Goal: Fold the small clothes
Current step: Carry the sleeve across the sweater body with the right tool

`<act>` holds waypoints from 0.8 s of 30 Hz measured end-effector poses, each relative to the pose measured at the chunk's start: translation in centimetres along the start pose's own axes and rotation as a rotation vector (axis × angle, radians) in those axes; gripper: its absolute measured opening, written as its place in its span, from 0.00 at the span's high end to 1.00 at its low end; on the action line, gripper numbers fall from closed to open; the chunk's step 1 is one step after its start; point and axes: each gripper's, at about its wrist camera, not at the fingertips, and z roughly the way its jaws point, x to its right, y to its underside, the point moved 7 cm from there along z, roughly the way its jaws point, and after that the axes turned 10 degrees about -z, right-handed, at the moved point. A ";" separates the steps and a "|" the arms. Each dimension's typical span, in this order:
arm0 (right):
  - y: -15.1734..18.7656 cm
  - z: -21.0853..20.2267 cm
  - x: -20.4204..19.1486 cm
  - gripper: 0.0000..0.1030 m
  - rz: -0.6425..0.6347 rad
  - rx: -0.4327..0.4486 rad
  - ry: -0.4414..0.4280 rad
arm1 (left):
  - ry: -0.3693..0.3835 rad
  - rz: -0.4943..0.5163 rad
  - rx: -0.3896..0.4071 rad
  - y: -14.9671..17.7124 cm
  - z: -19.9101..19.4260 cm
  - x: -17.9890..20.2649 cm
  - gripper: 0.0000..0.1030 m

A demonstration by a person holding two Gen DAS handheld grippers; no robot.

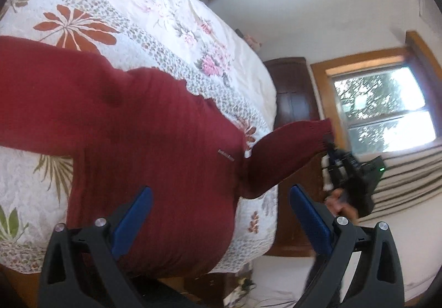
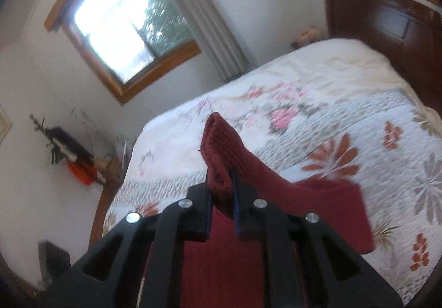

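A dark red knit sweater [image 1: 138,128] lies spread on a floral quilted bed [image 1: 165,4]. My left gripper [image 1: 221,211] hangs open above the sweater's lower body, its blue pads wide apart and holding nothing. One sleeve [image 1: 290,148] is lifted off the bed to the right, its cuff pinched in my right gripper [image 1: 328,146], which a hand holds. In the right wrist view, my right gripper [image 2: 222,192] is shut on the red sleeve cuff [image 2: 221,137], which sticks up beyond the fingers; the sweater's body [image 2: 317,206] trails down onto the quilt [image 2: 359,114].
A dark wooden headboard [image 2: 386,18] stands at the bed's far end. Windows [image 1: 384,109] with wooden frames and striped curtains [image 2: 215,40] line the white walls. A small stand with dried plants and boxes [image 2: 80,161] sits beside the bed's edge.
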 end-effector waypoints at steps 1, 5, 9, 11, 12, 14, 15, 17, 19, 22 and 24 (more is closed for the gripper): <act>0.8 1.2 -1.1 0.89 -0.016 -0.024 -0.005 | 0.010 -0.003 0.002 -0.5 0.0 -0.1 0.03; 4.4 5.7 -4.8 0.89 -0.100 -0.125 -0.001 | 0.038 -0.002 -0.006 -2.0 0.3 0.0 0.03; 8.3 9.4 -6.8 0.89 -0.169 -0.211 0.022 | 0.078 -0.013 -0.036 -3.8 1.2 0.3 0.04; 10.4 11.2 -7.3 0.89 -0.205 -0.249 0.044 | 0.103 -0.023 -0.050 -4.5 1.9 0.3 0.04; 11.5 12.1 -7.7 0.89 -0.224 -0.272 0.051 | 0.116 -0.033 -0.059 -4.9 2.3 0.2 0.04; 13.3 13.7 -7.7 0.89 -0.251 -0.306 0.061 | 0.137 -0.062 -0.095 -5.6 3.8 -0.1 0.04; 14.2 14.5 -7.9 0.89 -0.270 -0.323 0.066 | 0.146 -0.072 -0.113 -5.8 4.5 -0.3 0.04; 15.7 15.7 -8.3 0.89 -0.299 -0.351 0.072 | 0.149 -0.088 -0.132 -6.1 5.8 -0.6 0.04; 16.4 16.4 -8.4 0.89 -0.307 -0.367 0.068 | 0.150 -0.094 -0.151 -6.5 7.1 -0.8 0.04; 17.1 16.9 -8.6 0.89 -0.316 -0.383 0.063 | 0.158 -0.107 -0.170 -6.9 8.6 -1.0 0.04; 17.2 17.0 -8.5 0.89 -0.310 -0.388 0.058 | 0.148 -0.120 -0.182 -7.0 9.7 -1.4 0.04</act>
